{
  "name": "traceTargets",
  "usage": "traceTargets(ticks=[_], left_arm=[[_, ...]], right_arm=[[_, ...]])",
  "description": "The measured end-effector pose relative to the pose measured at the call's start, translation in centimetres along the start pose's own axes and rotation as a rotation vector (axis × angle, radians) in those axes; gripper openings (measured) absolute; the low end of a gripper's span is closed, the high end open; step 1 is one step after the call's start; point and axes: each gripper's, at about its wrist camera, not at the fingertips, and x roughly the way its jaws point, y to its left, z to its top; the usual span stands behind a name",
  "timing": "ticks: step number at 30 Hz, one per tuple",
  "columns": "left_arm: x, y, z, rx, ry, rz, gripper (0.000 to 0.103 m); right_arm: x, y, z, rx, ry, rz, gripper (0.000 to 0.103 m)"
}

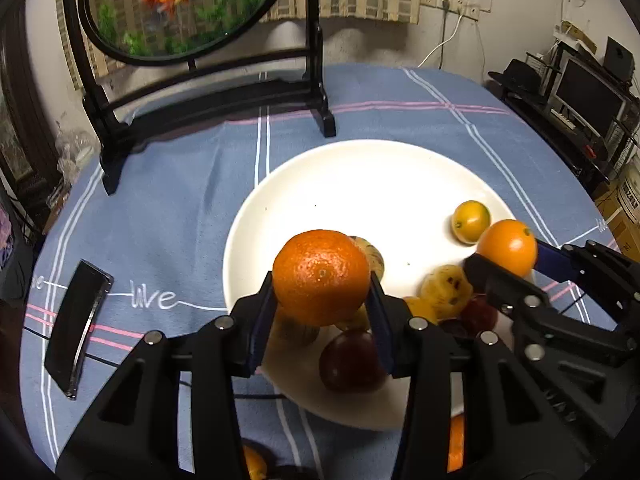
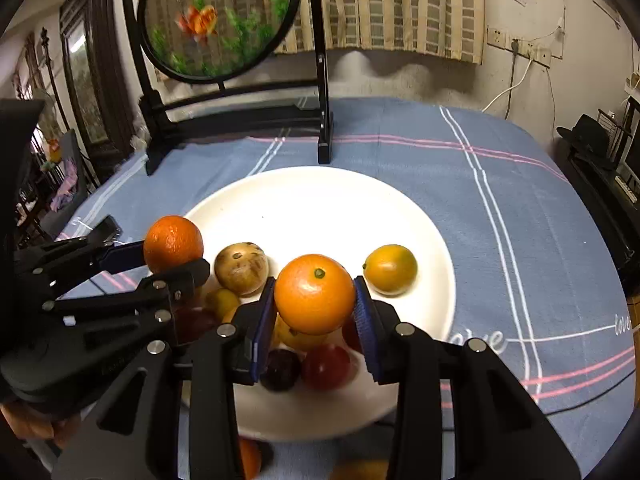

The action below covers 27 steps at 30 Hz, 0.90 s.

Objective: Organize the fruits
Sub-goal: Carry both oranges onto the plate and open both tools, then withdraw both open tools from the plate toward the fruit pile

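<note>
Left claw (image 1: pixel 321 300) clamps a dimpled deep-orange mandarin (image 1: pixel 321 271); right claw (image 2: pixel 315 312) clamps a smoother, paler orange (image 2: pixel 315 294). Both hang above the white plate (image 2: pixel 320 200), hiding fruit piled beneath.

both tongs (image 1: pixel 322 304) (image 2: pixel 315 312) are black plastic with blue ribbed pads and silver round screw heads.

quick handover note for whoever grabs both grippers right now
Left gripper: shut on the rough orange, held above the plate.
Right gripper: shut on the smooth orange, also over the plate.
On the plate: a yellow-green citrus, a brown fruit, red and dark fruits bunched at the near side.
Left: set both oranges down; more fruit shows off the plate's near edge.
</note>
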Motion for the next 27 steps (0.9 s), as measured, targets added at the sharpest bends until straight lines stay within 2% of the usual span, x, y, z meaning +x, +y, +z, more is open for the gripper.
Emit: traceTargets(ticks=[4,7,12,15,17,19,26,27], left_arm=[[1.1,0.6,0.3,-0.035,-0.004,0.012,0.046],[0.9,0.9,0.4,-0.052,-0.007,0.017,0.052],[-2.6,0.8,0.0,-0.003,-0.115,0.054,0.08],[-5.2,1.6,-0.8,-0.031,-0.17,0.059,0.085],[-6.2,1.8,-1.6,-0.027,-0.159,0.045,0.087],[-7.1,1.9,-2.7,-0.015,-0.151,0.054,0.09],[-9.8,3.0,-9.0,-0.058,-0.097,0.02,0.093],[-10.0,3.2,-10.0,-0.07,-0.085,0.013,0.093]], right_arm=[[1.4,0.3,0.1,-0.011,0.028,-0.029,0.043],[1.0,0.1,-0.1,-0.006,0.006,-0.035,0.046],[-1.2,-1.2,-0.7,0.039,-0.011,-0.005,0.048],[-3.1,-1.8,-1.8,0.065,-0.019,0.015,0.048],[-4.3,-2.0,-2.6,0.068,-0.02,0.019,0.048],[-6.0,-2.4,-4.0,0.075,-0.03,0.026,0.058],[-11.5,-3.6,-9.9,0.125,-0.058,0.041,0.06],[-12.0,-3.7,-10.9,0.139,-0.051,0.048,0.063]])
